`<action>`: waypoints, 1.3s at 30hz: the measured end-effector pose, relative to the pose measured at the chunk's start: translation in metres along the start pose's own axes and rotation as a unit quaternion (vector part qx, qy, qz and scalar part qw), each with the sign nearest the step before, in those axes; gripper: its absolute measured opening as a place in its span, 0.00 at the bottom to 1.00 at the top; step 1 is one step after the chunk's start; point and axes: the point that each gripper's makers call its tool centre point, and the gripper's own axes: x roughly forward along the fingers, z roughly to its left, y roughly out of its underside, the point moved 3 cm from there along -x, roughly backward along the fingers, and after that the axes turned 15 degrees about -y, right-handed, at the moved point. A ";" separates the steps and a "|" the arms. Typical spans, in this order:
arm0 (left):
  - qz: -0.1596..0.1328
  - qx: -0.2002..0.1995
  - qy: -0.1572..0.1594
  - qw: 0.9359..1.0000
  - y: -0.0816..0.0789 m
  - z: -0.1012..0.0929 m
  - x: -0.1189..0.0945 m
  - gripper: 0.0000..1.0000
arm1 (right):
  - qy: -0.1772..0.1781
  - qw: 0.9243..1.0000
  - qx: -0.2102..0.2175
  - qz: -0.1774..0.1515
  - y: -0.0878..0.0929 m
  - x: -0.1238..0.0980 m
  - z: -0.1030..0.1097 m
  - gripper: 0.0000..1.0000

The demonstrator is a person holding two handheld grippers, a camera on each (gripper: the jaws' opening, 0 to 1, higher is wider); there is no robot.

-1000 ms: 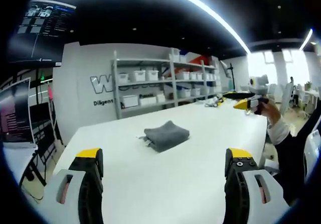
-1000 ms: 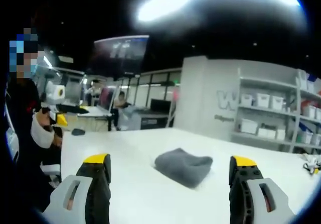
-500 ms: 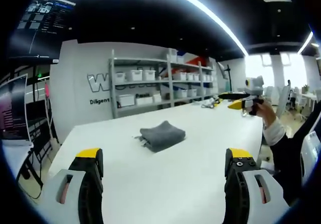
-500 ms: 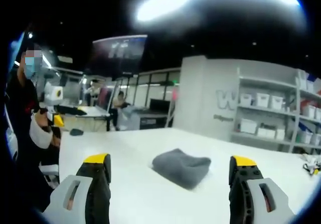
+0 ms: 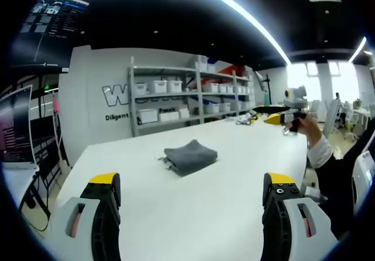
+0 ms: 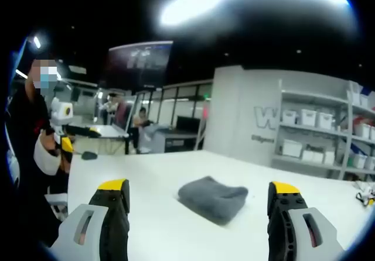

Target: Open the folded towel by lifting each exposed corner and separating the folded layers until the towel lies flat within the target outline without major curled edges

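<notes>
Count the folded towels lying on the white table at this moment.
1. A single folded grey cloth towel lies near the middle of the white table, ahead of both open tools and untouched; the right gripper view shows the same towel.

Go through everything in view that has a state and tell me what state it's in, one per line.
Grey folded towel: still folded, lying on the white table, untouched.
Left gripper: open, empty, held back from the towel.
Right gripper: open, empty, short of the towel.
Grey shelving unit: stocked with white bins.
Wall screen: on.
</notes>
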 end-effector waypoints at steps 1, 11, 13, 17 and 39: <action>0.000 0.000 0.000 1.000 0.000 0.000 0.000 1.00 | 0.000 1.000 0.001 0.001 0.000 0.000 -0.001 0.99; -0.002 0.001 -0.002 1.000 -0.001 0.000 -0.001 1.00 | 0.000 1.000 0.004 0.006 0.006 0.005 -0.006 0.99; -0.002 0.002 -0.002 1.000 -0.001 0.000 -0.002 1.00 | -0.001 1.000 0.005 0.006 0.007 0.007 -0.008 0.99; -0.002 0.007 -0.003 1.000 -0.002 0.001 -0.004 1.00 | 0.000 1.000 0.002 0.011 0.009 0.011 -0.011 0.99; -0.003 0.011 -0.017 1.000 -0.001 0.007 -0.006 0.99 | -0.004 0.999 -0.006 0.035 0.020 0.028 -0.022 0.99</action>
